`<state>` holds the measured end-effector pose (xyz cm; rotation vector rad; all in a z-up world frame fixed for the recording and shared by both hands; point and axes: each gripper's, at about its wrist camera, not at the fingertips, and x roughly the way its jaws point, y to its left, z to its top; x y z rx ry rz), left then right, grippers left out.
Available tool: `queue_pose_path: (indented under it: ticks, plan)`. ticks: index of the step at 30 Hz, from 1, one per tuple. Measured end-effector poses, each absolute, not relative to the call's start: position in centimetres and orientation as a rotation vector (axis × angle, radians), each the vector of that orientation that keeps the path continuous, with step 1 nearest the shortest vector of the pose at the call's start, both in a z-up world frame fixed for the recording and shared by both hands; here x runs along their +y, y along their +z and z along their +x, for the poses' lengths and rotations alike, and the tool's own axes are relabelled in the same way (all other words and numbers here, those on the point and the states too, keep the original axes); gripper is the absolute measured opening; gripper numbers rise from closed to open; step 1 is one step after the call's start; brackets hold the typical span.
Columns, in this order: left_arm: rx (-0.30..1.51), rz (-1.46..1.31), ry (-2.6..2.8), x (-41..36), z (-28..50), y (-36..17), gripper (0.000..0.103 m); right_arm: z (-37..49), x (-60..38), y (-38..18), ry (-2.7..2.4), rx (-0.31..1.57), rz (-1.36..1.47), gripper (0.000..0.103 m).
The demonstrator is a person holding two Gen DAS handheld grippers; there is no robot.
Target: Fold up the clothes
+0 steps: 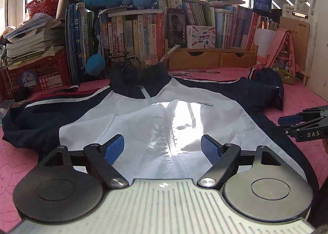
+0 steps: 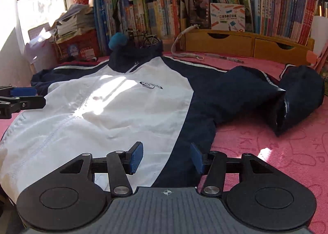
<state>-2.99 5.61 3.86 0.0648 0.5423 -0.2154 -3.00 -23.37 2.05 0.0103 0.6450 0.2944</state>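
A white and navy zip jacket [image 1: 155,115] lies face up on the pink cloth, collar towards the books, zipper shut. It also shows in the right wrist view [image 2: 114,106]. Its right sleeve [image 2: 287,98] is bent back on itself. My left gripper [image 1: 163,145] is open and empty above the lower front by the zipper. My right gripper [image 2: 166,157] is open and empty above the lower right side, where white meets navy. Each gripper shows at the edge of the other's view: the right one [image 1: 303,125] and the left one [image 2: 20,98].
The pink cloth [image 2: 266,151] covers the table. Rows of books [image 1: 143,32] and a wooden drawer unit [image 1: 213,57] stand behind the jacket. A red crate [image 1: 37,73] with papers is at the back left. A small model bicycle [image 1: 123,63] stands by the collar.
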Motion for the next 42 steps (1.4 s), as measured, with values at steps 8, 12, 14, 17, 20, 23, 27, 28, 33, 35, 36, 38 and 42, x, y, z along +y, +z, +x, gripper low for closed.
queue_pose_path:
  ticks: [8,12,14,17,20,23,27,28,33,35,36,38,42]
  plan:
    - [0.572,0.082,-0.270,0.5,3.6,2.7,0.085,9.9,-32.0,4.9,-0.105,0.561,-0.067,0.073]
    - [0.618,0.101,-0.245,-0.5,4.4,0.6,0.085,17.1,-32.2,1.8,-0.244,0.650,-0.179,0.074]
    - [0.638,0.098,-0.240,-0.5,4.6,-0.3,0.086,19.3,-32.6,0.0,-0.287,0.714,-0.202,0.083]
    - [0.658,0.104,-0.243,-0.6,4.5,-1.4,0.090,19.6,-33.7,-1.8,-0.343,0.727,-0.235,0.041]
    - [0.669,0.147,-0.257,-1.3,4.3,-1.6,0.100,17.3,-35.9,-0.3,-0.402,0.634,-0.131,0.012]
    - [0.683,0.161,-0.263,-1.7,4.4,-1.8,0.103,12.8,-39.6,2.8,-0.451,0.489,-0.039,0.012]
    - [0.690,0.150,-0.266,-1.7,4.5,-1.9,0.103,6.6,-46.7,5.3,-0.565,0.390,0.069,0.013]
    - [0.692,0.148,-0.266,-1.7,4.5,-2.0,0.103,5.5,-48.8,5.1,-0.601,0.402,0.102,0.013]
    - [0.694,0.141,-0.258,-1.7,4.5,-2.0,0.103,1.5,-56.5,2.9,-0.657,0.515,0.272,0.020]
    - [0.694,0.138,-0.253,-1.7,4.5,-2.0,0.103,0.5,-58.0,1.5,-0.598,0.572,0.350,0.055]
    - [0.694,0.138,-0.250,-1.8,4.5,-2.1,0.103,0.3,-58.2,1.0,-0.566,0.593,0.377,0.068]
    - [0.692,0.138,-0.244,-1.8,4.5,-2.1,0.103,0.5,-57.6,0.3,-0.500,0.618,0.402,0.084]
    - [0.690,0.139,-0.236,-2.0,4.4,-2.2,0.103,3.6,-56.4,-1.2,-0.436,0.667,0.486,0.084]
